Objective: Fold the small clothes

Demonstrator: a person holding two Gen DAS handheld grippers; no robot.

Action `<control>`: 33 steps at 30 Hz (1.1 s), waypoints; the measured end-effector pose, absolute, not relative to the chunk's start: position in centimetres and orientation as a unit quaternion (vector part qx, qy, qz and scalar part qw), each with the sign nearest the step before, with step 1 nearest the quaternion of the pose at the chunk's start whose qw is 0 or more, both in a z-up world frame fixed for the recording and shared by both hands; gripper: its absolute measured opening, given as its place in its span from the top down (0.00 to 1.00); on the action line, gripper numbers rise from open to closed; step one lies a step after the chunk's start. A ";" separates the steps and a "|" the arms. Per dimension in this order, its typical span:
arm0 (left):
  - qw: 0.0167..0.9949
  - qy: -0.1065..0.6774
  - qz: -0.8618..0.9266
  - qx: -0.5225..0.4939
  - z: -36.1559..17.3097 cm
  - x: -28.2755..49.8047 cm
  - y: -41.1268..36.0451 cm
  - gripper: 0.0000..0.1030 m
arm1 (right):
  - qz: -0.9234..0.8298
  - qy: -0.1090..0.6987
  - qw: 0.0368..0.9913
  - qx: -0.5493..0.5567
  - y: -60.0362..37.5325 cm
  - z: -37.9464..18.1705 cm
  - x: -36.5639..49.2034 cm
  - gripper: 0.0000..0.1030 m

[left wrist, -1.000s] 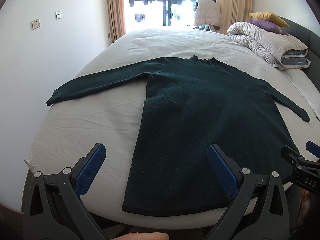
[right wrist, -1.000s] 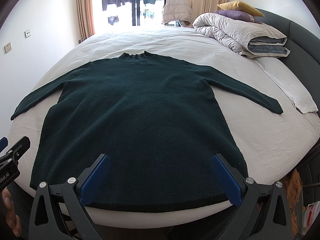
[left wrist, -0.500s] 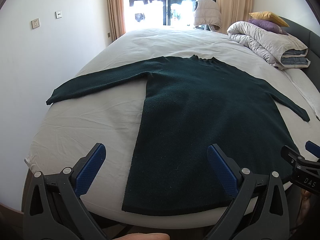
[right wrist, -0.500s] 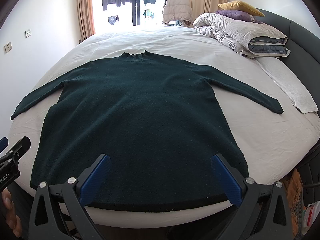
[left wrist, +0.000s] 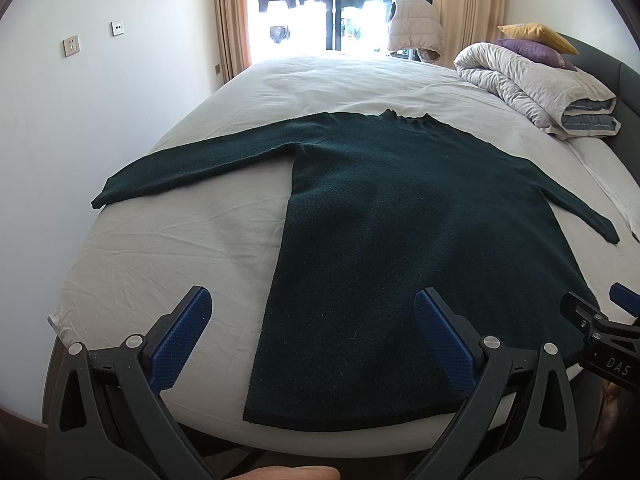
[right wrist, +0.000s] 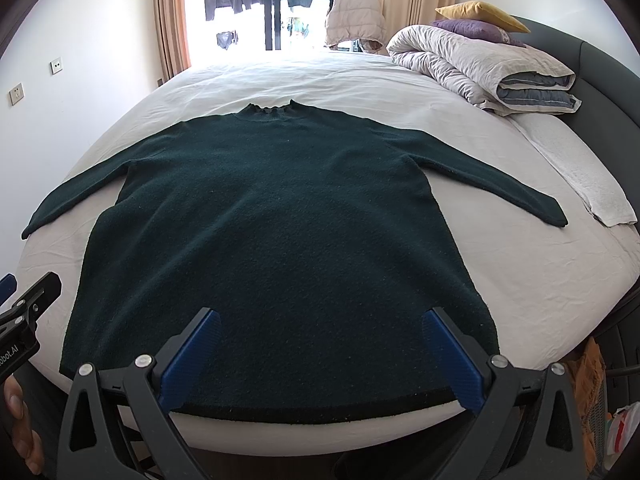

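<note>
A dark green sweater [right wrist: 276, 248] lies flat on the white sheet of the bed [right wrist: 532, 276], with its hem at the near edge of the mattress and its collar pointing toward the window [right wrist: 276, 4]. Both sleeves are spread out to the sides, the cuffs resting on the sheet close to the bed's side edges. The right gripper [right wrist: 320, 354] hovers over the hem of the sweater with its blue-padded fingers [right wrist: 190, 360] wide apart and nothing between them. The left gripper [left wrist: 310, 334] hangs above the sweater's left hem corner, its fingers likewise spread, one over the bare sheet and the other over the knit. Beyond the sweater's right sleeve, a rolled grey duvet [right wrist: 480, 68] sits on the bed near the dark headboard [right wrist: 600, 68], with a yellow pillow [right wrist: 480, 14] and a purple pillow [right wrist: 472, 30] on top. A white towel [right wrist: 584, 176] lies just past the right cuff. A pale padded jacket [right wrist: 354, 18] hangs beside the window.
</note>
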State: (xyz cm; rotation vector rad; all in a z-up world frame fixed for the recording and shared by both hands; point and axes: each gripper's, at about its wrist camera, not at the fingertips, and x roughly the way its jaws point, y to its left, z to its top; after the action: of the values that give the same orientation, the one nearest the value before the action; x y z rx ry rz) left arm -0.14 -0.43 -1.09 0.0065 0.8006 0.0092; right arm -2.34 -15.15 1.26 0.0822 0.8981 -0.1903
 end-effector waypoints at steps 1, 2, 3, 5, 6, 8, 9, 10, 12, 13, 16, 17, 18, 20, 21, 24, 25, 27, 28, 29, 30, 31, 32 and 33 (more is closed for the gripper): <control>0.921 0.390 0.004 0.003 -1.1 -0.1 -0.4 0.00 | -0.092 0.433 0.896 0.040 -15.2 1.3 -2.3 0.00; 0.921 0.390 0.004 0.003 -1.1 -0.1 -0.4 0.00 | -0.092 0.433 0.896 0.040 -15.2 1.3 -2.3 0.00; 0.921 0.389 0.004 0.003 -1.1 -0.1 -0.4 0.00 | -0.092 0.433 0.896 0.040 -15.2 1.3 -2.3 0.00; 0.921 0.390 0.004 0.003 -1.1 -0.1 -0.4 0.00 | -0.092 0.433 0.896 0.040 -15.2 1.3 -2.3 0.00; 0.921 0.390 0.004 0.003 -1.2 -0.1 -0.4 0.00 | -0.092 0.433 0.896 0.040 -15.1 1.2 -2.3 0.00; 0.921 0.390 0.004 0.003 -1.1 -0.1 -0.4 0.00 | -0.092 0.434 0.896 0.040 -15.2 1.3 -2.3 0.00; 0.921 0.390 0.004 0.003 -1.2 -0.1 -0.5 0.00 | -0.092 0.433 0.896 0.040 -15.2 1.3 -2.3 0.00; 0.921 0.390 0.004 0.003 -1.1 -0.1 -0.4 0.00 | -0.092 0.433 0.896 0.040 -15.1 1.3 -2.4 0.00; 0.921 0.390 0.004 0.004 -1.2 -0.3 -0.5 0.00 | -0.092 0.434 0.896 0.040 -15.2 1.3 -2.4 0.00; 0.921 0.391 0.004 0.003 -1.3 -0.4 -0.6 0.00 | -0.092 0.434 0.895 0.040 -15.2 1.3 -2.4 0.00; 0.920 0.392 0.003 0.001 -1.6 -0.5 -0.7 0.00 | -0.091 0.434 0.895 0.038 -15.1 1.3 -2.4 0.00; 0.920 0.391 0.003 0.001 -1.5 -0.6 -0.8 0.00 | -0.091 0.434 0.895 0.037 -14.7 0.6 -2.0 0.00; 0.920 0.391 0.003 0.001 -1.6 -0.6 -0.8 0.00 | -0.091 0.434 0.895 0.038 -14.7 0.6 -2.0 0.00; 0.920 0.392 0.003 0.001 -1.5 -0.6 -0.7 0.00 | -0.091 0.434 0.895 0.038 -14.7 0.6 -2.0 0.00; 0.920 0.392 0.003 0.001 -1.5 -0.5 -0.8 0.00 | -0.091 0.434 0.895 0.038 -14.7 0.6 -2.0 0.00; 0.920 0.393 -0.001 -0.002 -1.6 -0.6 -0.7 0.00 | -0.091 0.435 0.895 0.037 -14.7 0.5 -2.0 0.00; 0.919 0.394 -0.004 -0.006 -1.7 -0.6 -0.6 0.00 | -0.090 0.435 0.895 0.037 -14.6 0.4 -1.9 0.00; 0.918 0.397 -0.010 -0.018 -1.9 -0.5 -0.1 0.00 | -0.089 0.435 0.895 0.035 -14.3 0.2 -1.8 0.00; 0.916 0.399 -0.014 -0.029 -2.0 -0.4 0.4 0.00 | -0.087 0.434 0.896 0.034 -14.2 0.1 -1.7 0.00; 0.915 0.402 -0.017 -0.038 -2.1 -0.3 0.8 0.00 | -0.084 0.432 0.897 0.033 -14.1 0.2 -1.6 0.00; 0.913 0.405 -0.021 -0.049 -2.2 -0.1 1.3 0.00 | -0.081 0.429 0.899 0.031 -14.0 0.2 -1.5 0.00; 0.910 0.408 -0.029 -0.066 -2.3 0.2 2.1 0.00 | -0.077 0.425 0.902 0.028 -14.0 0.2 -1.4 0.00; 0.908 0.410 -0.036 -0.080 -2.4 0.4 2.8 0.00 | -0.073 0.421 0.904 0.024 -13.9 0.3 -1.1 0.00; 0.906 0.410 -0.043 -0.096 -2.5 0.7 3.6 0.00 | -0.067 0.417 0.906 0.020 -13.8 0.3 -0.8 0.00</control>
State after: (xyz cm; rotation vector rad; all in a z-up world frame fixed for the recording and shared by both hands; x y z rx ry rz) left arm 0.68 3.63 -2.46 -0.1973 0.8471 -0.0890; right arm -0.83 -13.82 0.28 0.0415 0.8607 -0.1384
